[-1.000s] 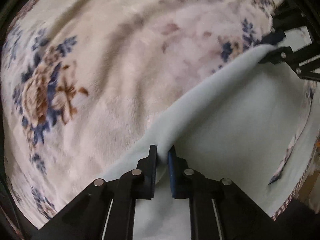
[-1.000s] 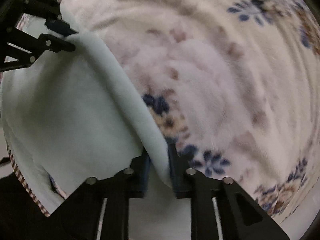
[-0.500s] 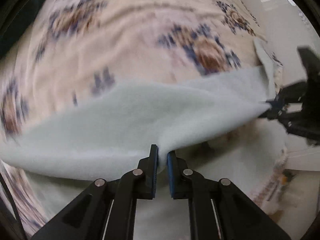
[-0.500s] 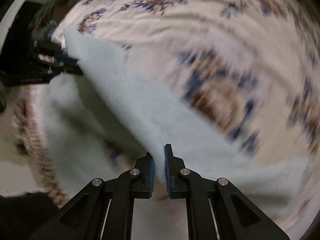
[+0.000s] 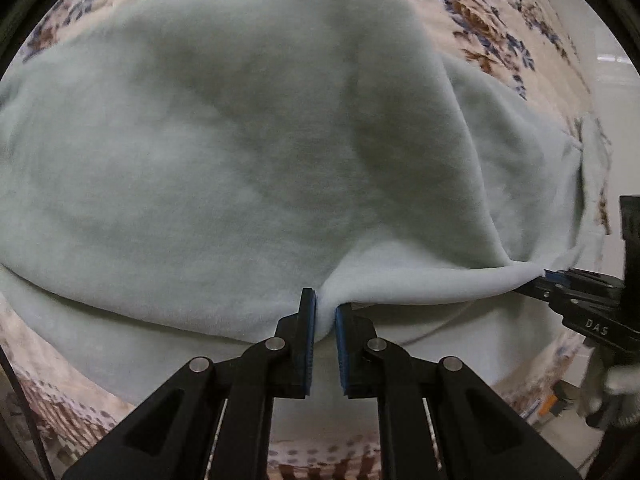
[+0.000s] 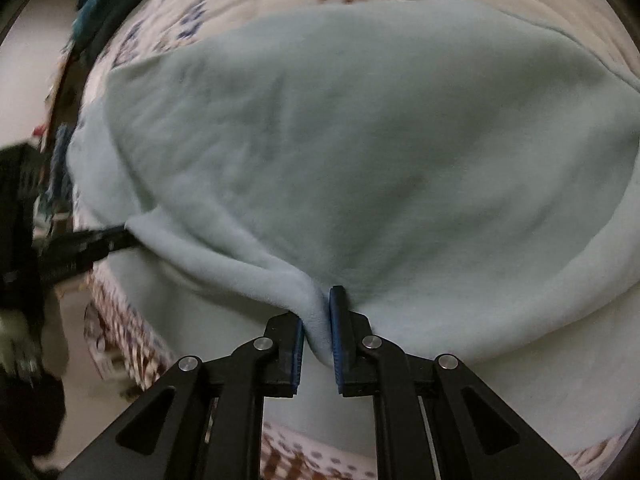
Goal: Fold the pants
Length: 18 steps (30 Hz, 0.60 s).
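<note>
From the left wrist, the left hand-held gripper pinches a fold of the pale green pants, which cover most of the flowered blanket. The right hand-held gripper grips the same edge at the pants' right end.

From the right wrist, the right hand-held gripper clamps a thick fold (blue pads pressing it). The left hand-held gripper holds the pants' left corner.

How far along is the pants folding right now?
One fold looks mostly made: the pale green pants lie doubled on the floral blanket. Both the left hand-held gripper and right hand-held gripper pinch the carried edge. Releasing, smoothing and further folds remain.
</note>
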Tool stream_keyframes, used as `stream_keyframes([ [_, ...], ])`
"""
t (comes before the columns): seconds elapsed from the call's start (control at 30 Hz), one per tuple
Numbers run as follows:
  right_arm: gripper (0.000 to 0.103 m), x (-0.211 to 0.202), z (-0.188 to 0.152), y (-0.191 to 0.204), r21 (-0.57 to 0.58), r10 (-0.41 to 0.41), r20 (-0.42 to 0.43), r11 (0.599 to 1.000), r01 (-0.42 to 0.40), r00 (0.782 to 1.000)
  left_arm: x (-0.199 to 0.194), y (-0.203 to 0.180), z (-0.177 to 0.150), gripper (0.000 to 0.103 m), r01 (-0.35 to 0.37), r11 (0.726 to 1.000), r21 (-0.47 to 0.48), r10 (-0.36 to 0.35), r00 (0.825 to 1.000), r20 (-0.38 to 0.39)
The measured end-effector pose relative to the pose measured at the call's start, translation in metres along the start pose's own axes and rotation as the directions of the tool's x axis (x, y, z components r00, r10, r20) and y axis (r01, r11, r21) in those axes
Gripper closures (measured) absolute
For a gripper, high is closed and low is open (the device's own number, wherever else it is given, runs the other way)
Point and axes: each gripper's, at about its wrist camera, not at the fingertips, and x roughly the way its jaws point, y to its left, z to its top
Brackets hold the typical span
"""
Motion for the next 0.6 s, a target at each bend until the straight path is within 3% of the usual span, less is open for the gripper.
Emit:
stream_keyframes([
  [0.1,0.082,-0.001,0.002,0.018,0.008,-0.088,0.000,0.996,0.088,0.996,-0.016,-0.012,-0.006,0.091,-0.059,0.998,0.011,0.058,0.998,0.026],
  [0.17,0.066,-0.011,-0.001,0.028,0.013,-0.145,0.020,0.989,0.145,0.989,-0.029,-0.024,-0.009,0.087,-0.092,0.996,0.010,0.092,0.994,0.054],
  [0.23,0.000,-0.023,-0.006,0.034,0.017,-0.212,0.032,0.977,0.211,0.977,-0.044,-0.030,-0.019,0.074,-0.155,0.988,0.013,0.153,0.985,0.078],
  [0.37,0.000,-0.046,-0.016,0.036,0.071,-0.289,0.056,0.956,0.285,0.956,-0.070,-0.023,-0.036,0.041,-0.185,0.981,-0.049,0.190,0.975,0.112],
  [0.4,0.000,-0.054,-0.017,0.035,0.083,-0.313,0.068,0.948,0.307,0.947,-0.078,-0.018,-0.037,0.026,-0.193,0.978,-0.074,0.201,0.972,0.120],
  [0.43,0.000,-0.062,-0.019,0.033,0.106,-0.335,0.083,0.939,0.326,0.938,-0.087,-0.011,-0.034,0.018,-0.196,0.975,-0.102,0.208,0.969,0.131],
  [0.6,0.000,-0.104,-0.010,0.003,0.213,-0.421,0.136,0.896,0.389,0.897,-0.106,0.016,-0.020,0.010,-0.252,0.943,-0.218,0.296,0.934,0.199],
])
